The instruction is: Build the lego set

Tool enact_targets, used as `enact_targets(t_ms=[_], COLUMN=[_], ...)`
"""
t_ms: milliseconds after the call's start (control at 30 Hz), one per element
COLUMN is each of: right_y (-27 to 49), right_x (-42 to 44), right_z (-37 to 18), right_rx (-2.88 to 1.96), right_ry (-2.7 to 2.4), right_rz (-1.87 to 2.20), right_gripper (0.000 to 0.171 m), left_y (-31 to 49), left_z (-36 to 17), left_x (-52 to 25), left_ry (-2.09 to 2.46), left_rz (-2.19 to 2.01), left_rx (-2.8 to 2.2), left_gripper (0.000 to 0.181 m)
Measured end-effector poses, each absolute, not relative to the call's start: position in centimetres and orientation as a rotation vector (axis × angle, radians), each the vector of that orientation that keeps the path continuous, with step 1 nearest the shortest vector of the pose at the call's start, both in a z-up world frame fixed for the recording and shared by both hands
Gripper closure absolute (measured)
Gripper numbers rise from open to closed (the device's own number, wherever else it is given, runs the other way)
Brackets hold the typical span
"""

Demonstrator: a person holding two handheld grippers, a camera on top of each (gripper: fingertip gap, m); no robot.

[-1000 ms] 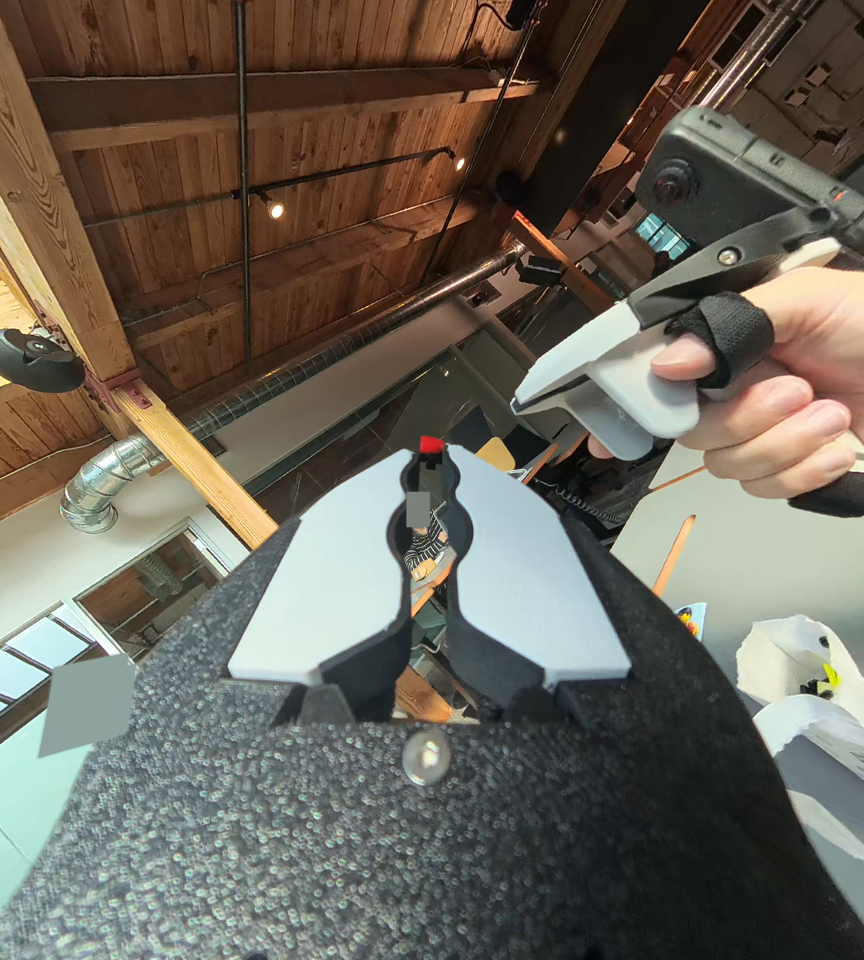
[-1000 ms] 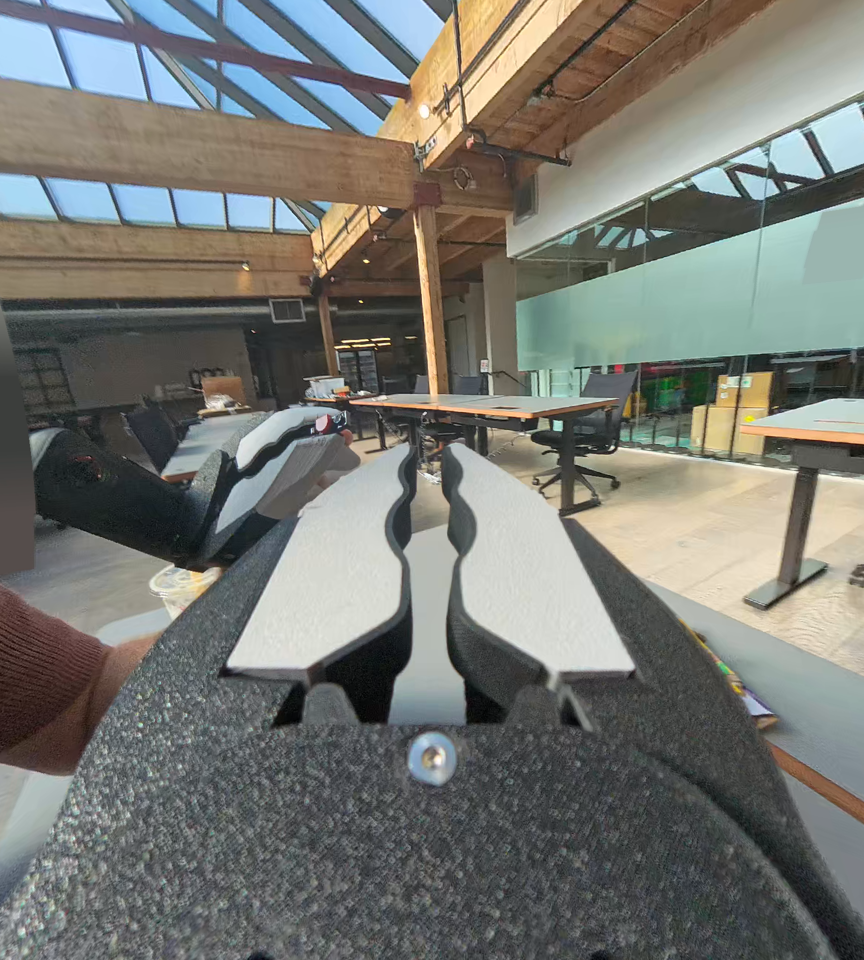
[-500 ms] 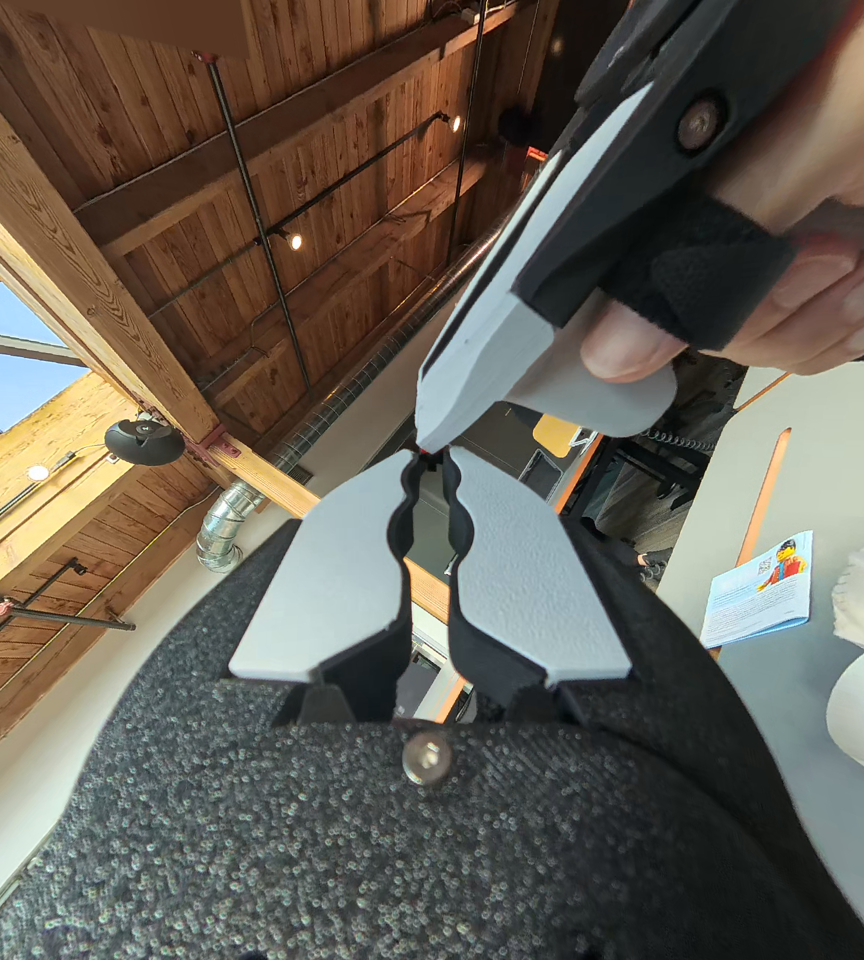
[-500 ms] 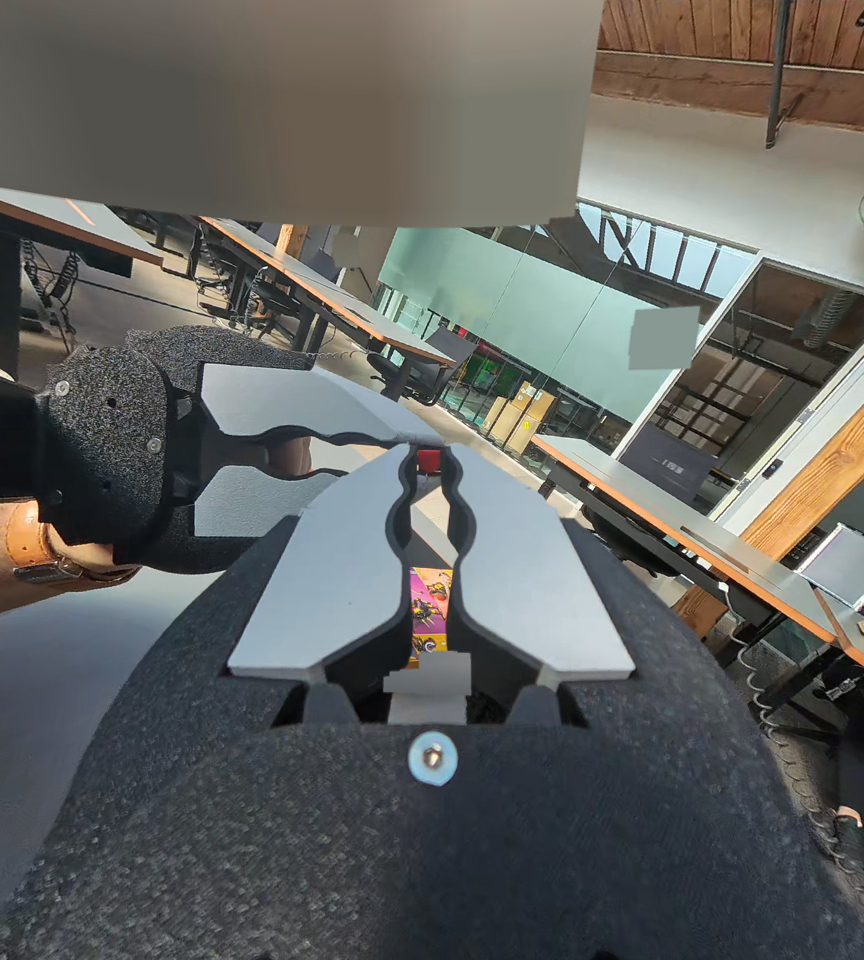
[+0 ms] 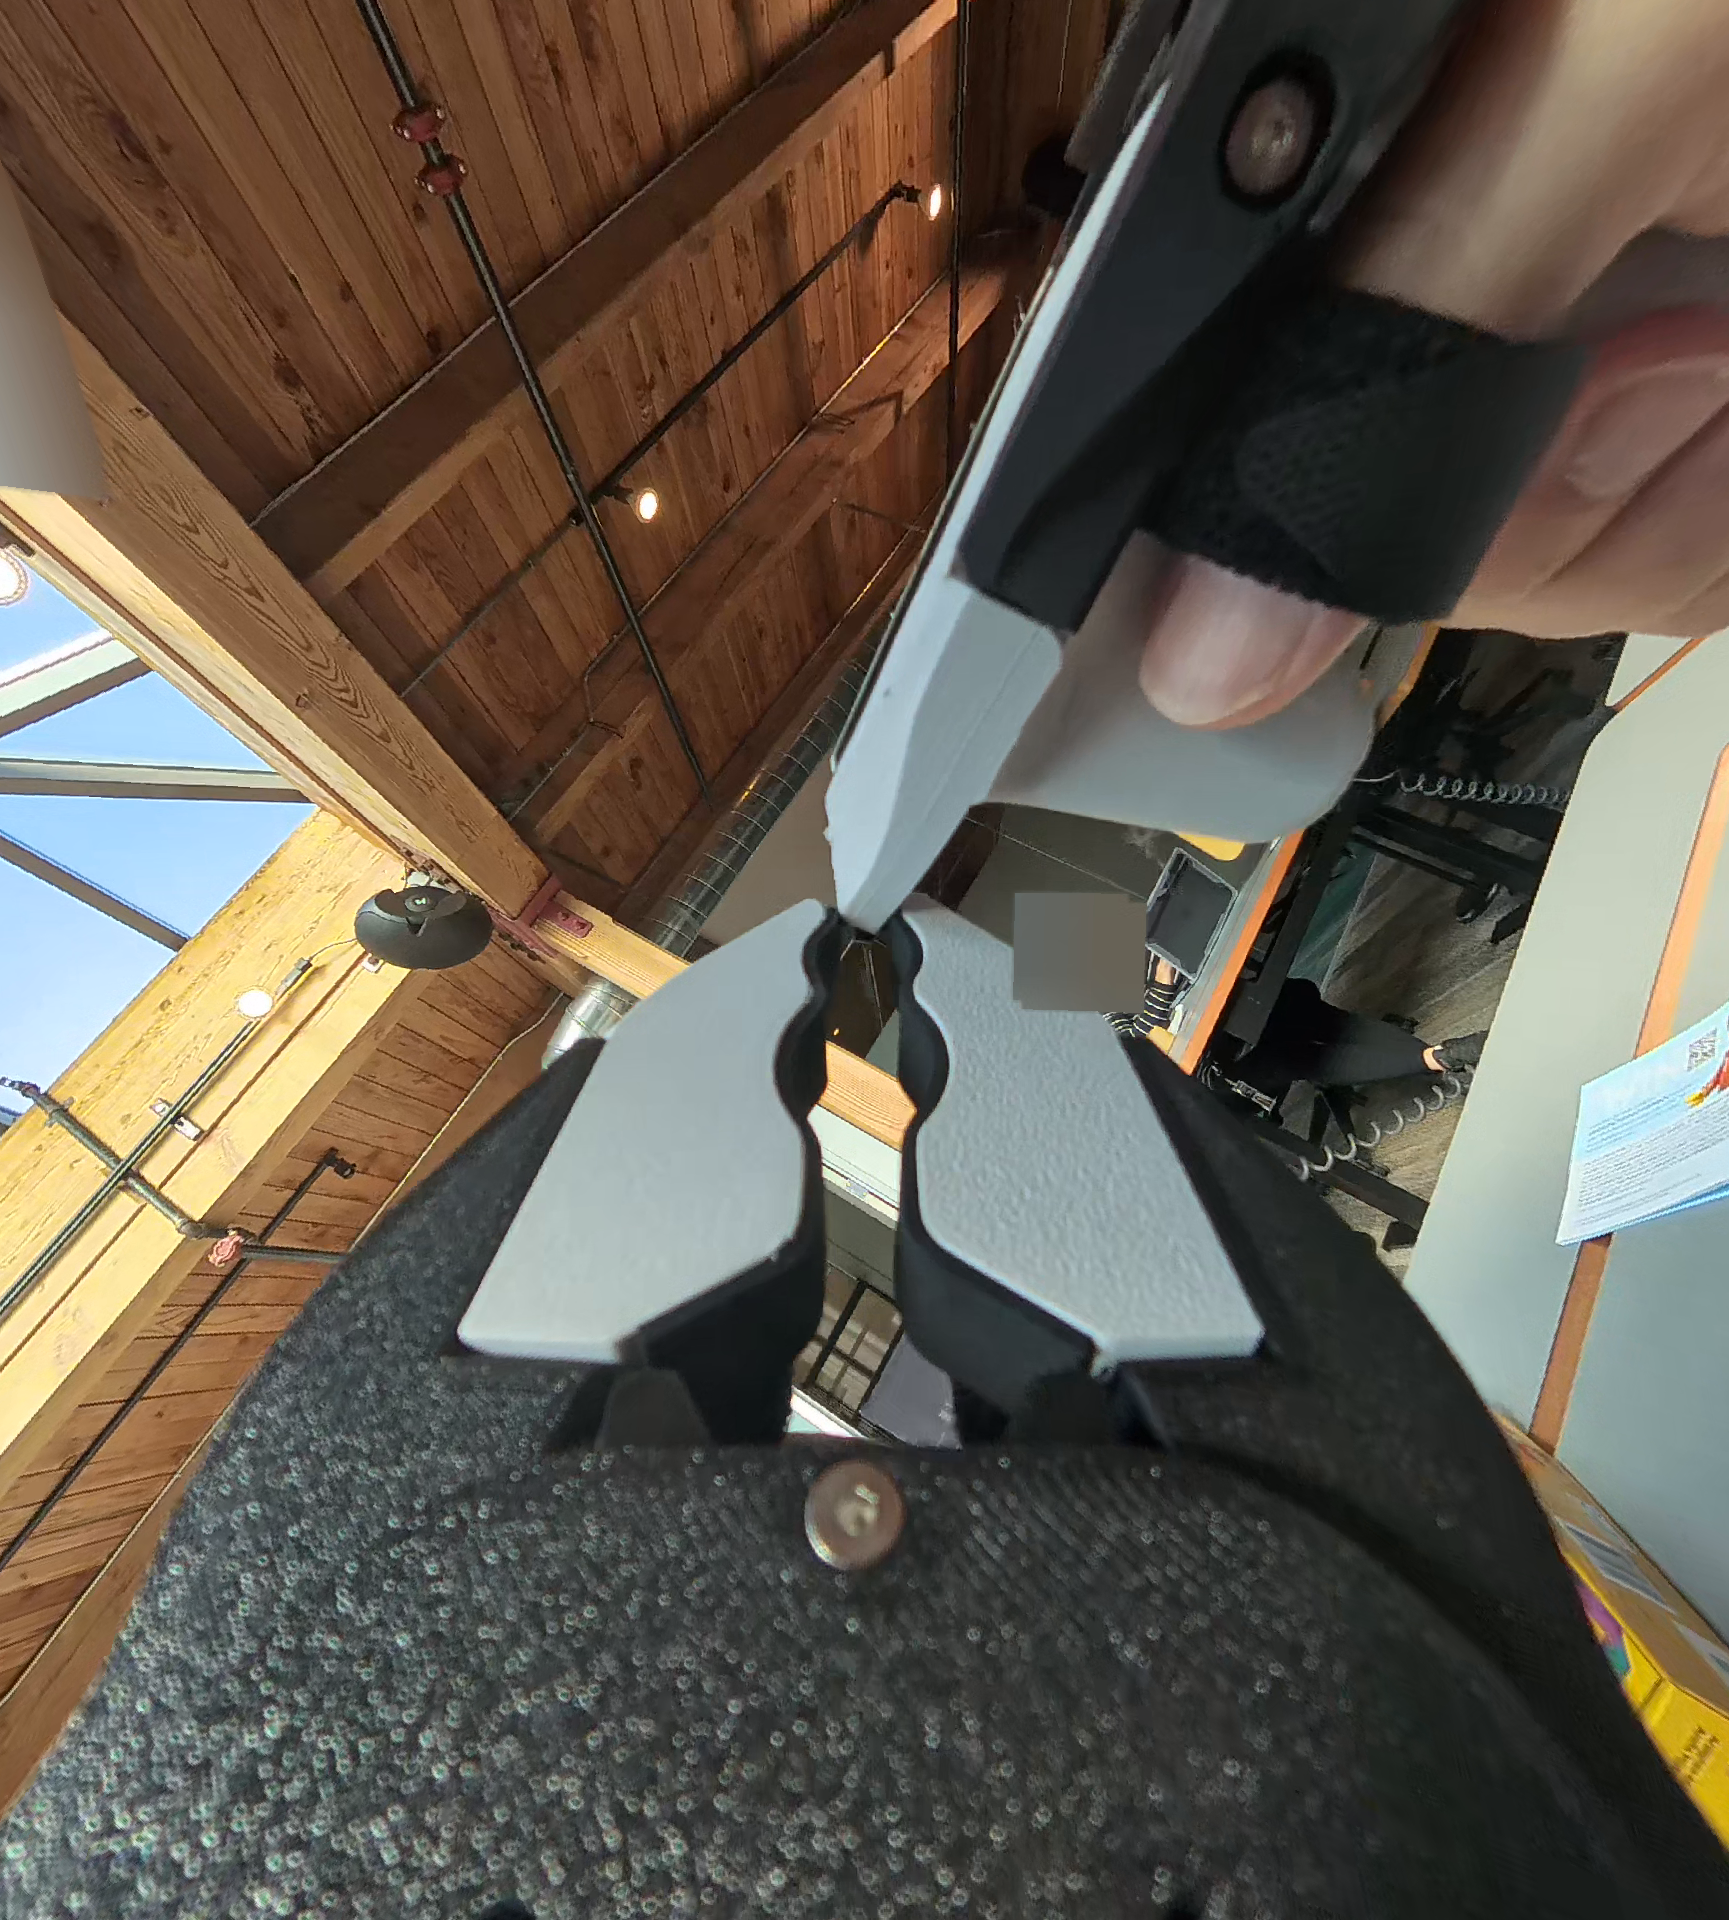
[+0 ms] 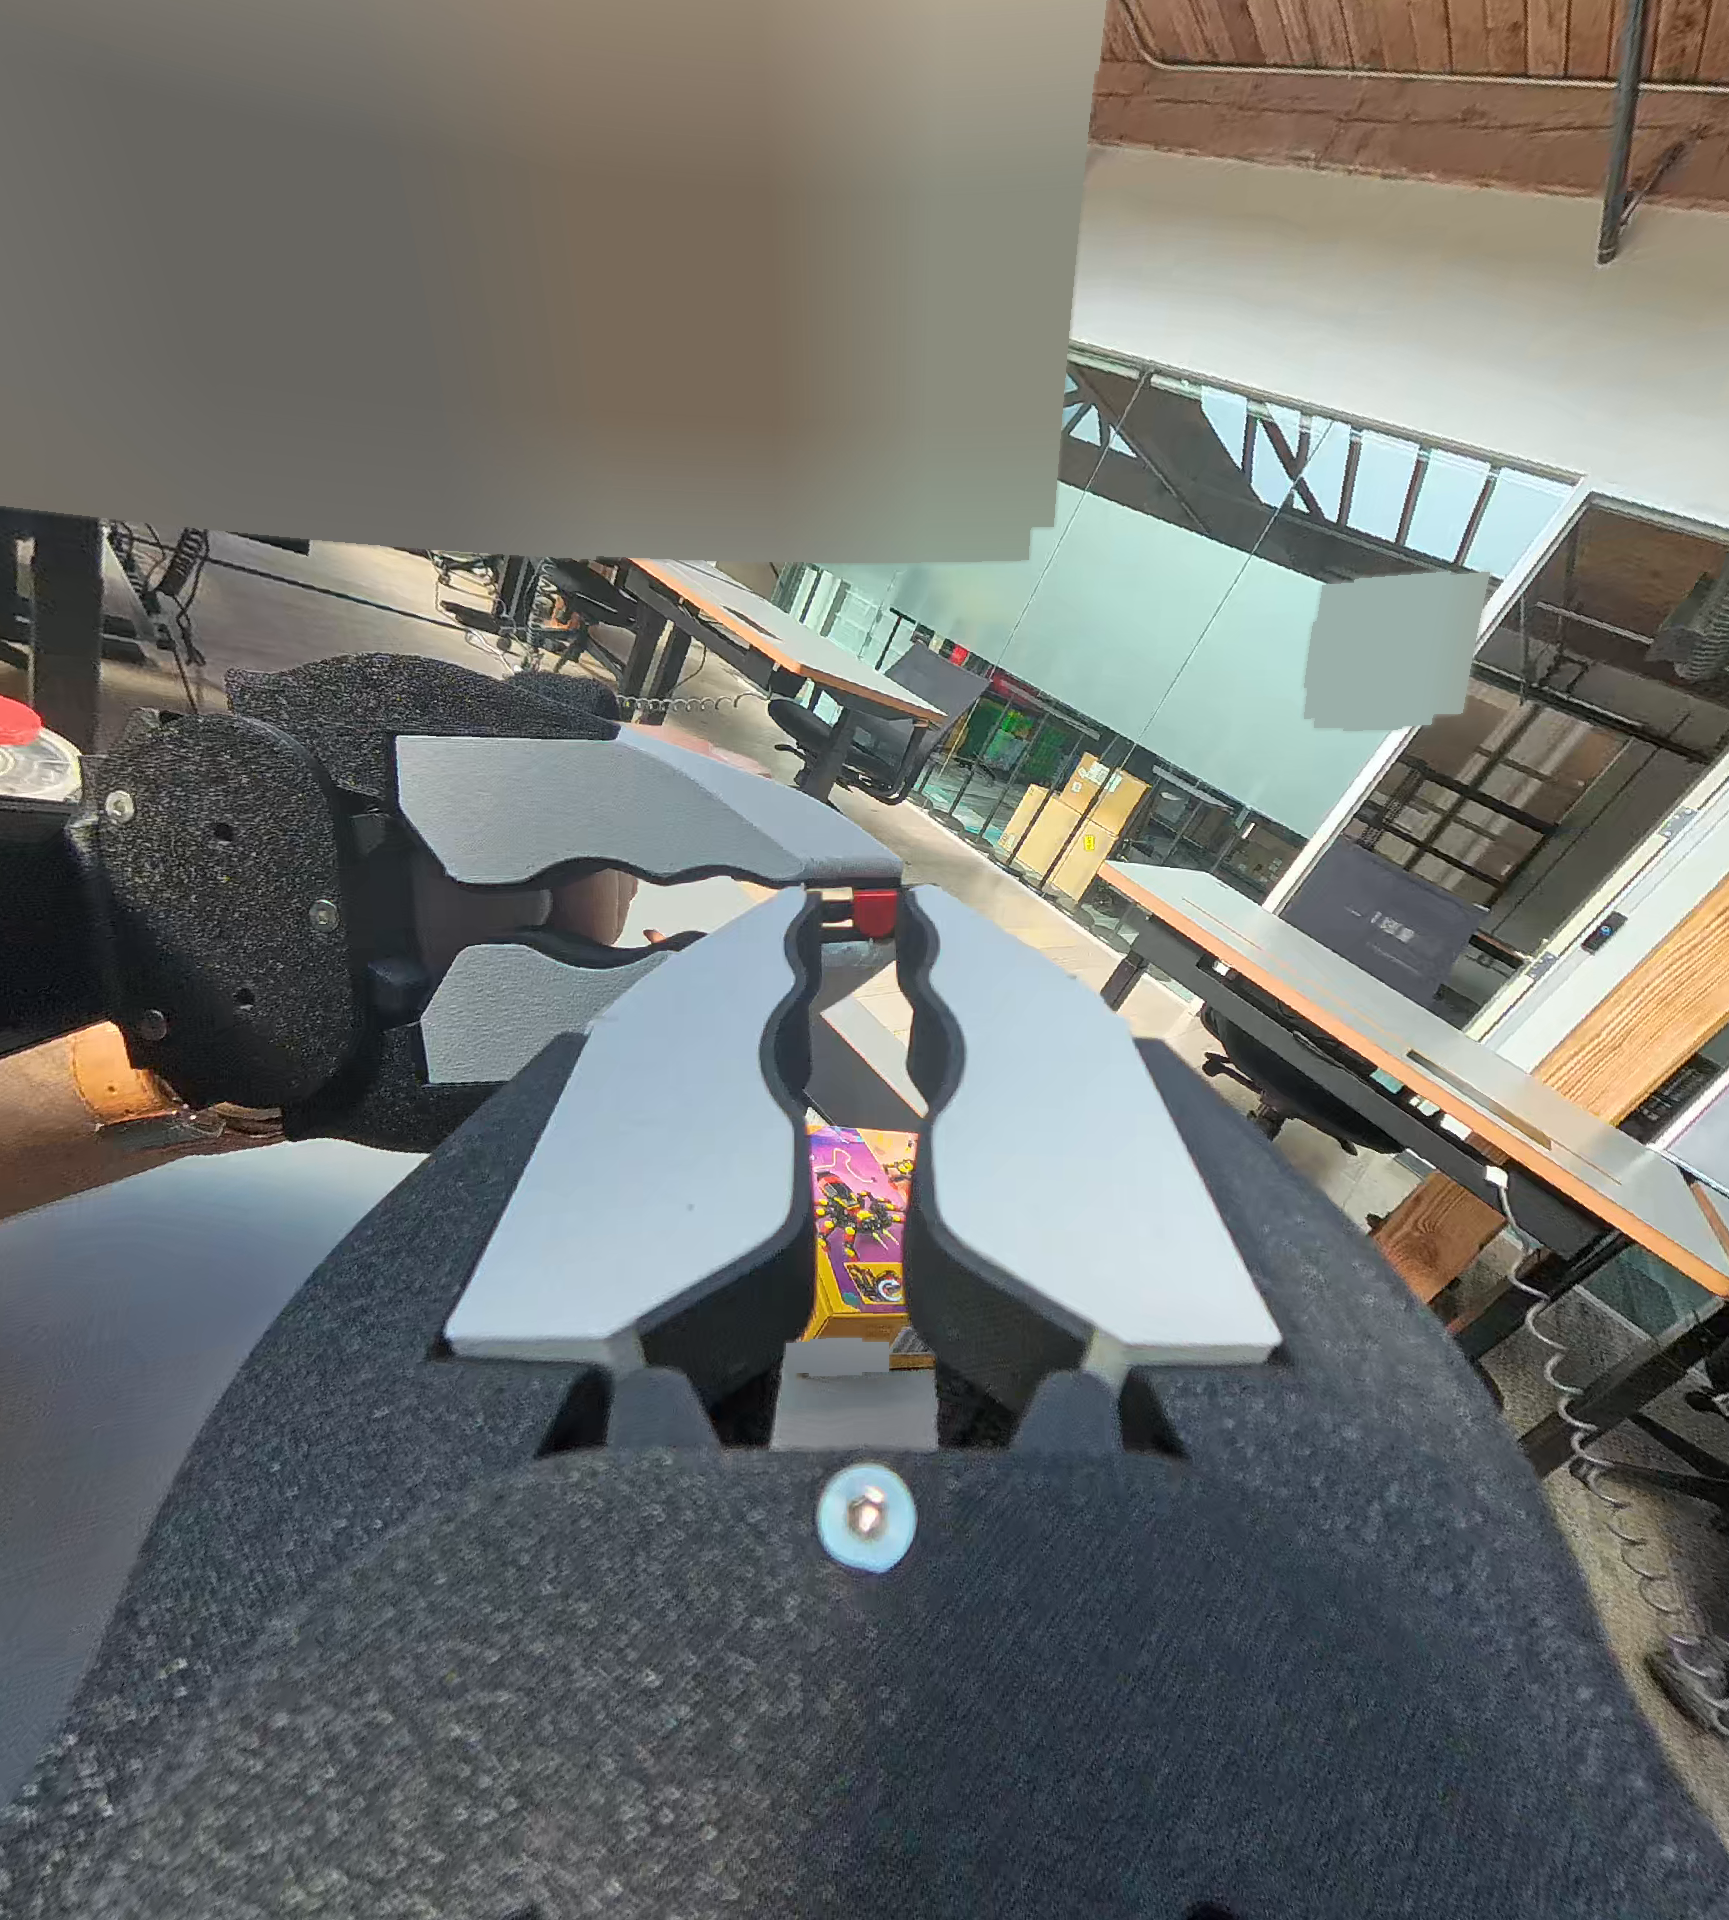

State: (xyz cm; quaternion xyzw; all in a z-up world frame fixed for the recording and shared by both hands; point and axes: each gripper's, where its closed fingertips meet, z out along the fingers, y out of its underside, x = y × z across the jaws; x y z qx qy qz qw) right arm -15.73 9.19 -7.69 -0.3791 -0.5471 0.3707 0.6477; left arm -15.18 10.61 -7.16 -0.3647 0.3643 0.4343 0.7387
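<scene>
Up in the air, well above the grey table (image 5: 1691, 1382), I have both grippers meeting tip to tip. My right gripper (image 6: 855, 914) has its fingers drawn in on a small red lego piece (image 6: 878, 912), pinched right at the tips, with a bit of tan showing beside it. My left gripper (image 5: 858, 935) comes in from the side in the right wrist view, its tips touching that same piece; its fingers are nearly together, but I cannot tell from the left wrist view whether they clamp the piece, since the right gripper's tip covers it there. My hand (image 5: 1608, 343) wraps the right gripper's handle. A leaflet (image 5: 1696, 1112) lies near the table's far edge, and the yellow lego box (image 5: 1712, 1704) sits at its near edge.
</scene>
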Motion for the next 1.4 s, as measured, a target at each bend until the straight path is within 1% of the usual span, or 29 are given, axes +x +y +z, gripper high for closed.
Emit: enact_targets(t_ms=[133, 267, 400, 600, 667, 733, 900, 1000, 1200, 1400], right_y=[9.0, 8.5, 8.2, 7.4, 7.2, 7.3, 7.9, 7.5, 7.5, 7.8], right_x=[-15.7, -15.2, -15.2, -14.4, -14.2, -13.9, -14.2, -14.2, -13.6, -13.3], right_z=[-7.7, -7.3, -7.2, -6.9, -7.1, -6.9, -7.4, -7.7, -8.2, -8.4], right_rx=[-0.863, -0.858, -0.783, -0.725, -0.698, -0.695, -0.688, -0.683, -0.667, -0.715], right_ry=[-1.254, -1.263, -1.273, -1.306, -1.336, -1.338, -1.34, -1.377, -1.454, -1.476], right_rz=[0.911, 1.138, 1.079, 1.279, 1.269, 1.311, 1.154, 1.172, 1.141, 1.238], right_gripper=[0.158, 0.158, 0.158, 0.158, 0.158, 0.164, 0.164, 0.161, 0.163, 0.164], left_y=[10.4, 10.0, 9.6, 8.9, 8.7, 8.6, 9.2, 9.2, 9.1, 9.4], left_z=[-7.1, -6.8, -6.6, -6.4, -6.4, -6.5, -7.0, -7.5, -8.0, -8.2], left_x=[-15.2, -14.7, -14.7, -14.0, -13.8, -13.5, -13.8, -13.6, -13.0, -12.8], left_ry=[0.802, 0.798, 0.79, 0.82, 0.847, 0.864, 0.899, 0.947, 0.99, 0.965], left_rz=[0.983, 0.959, 0.954, 0.969, 0.954, 0.921, 0.854, 0.834, 0.823, 0.755], left_rx=[-0.776, -0.761, -0.727, -0.68, -0.67, -0.679, -0.739, -0.726, -0.709, -0.748], left_gripper=[0.174, 0.174, 0.174, 0.174, 0.174, 0.174, 0.174, 0.174, 0.174, 0.174])
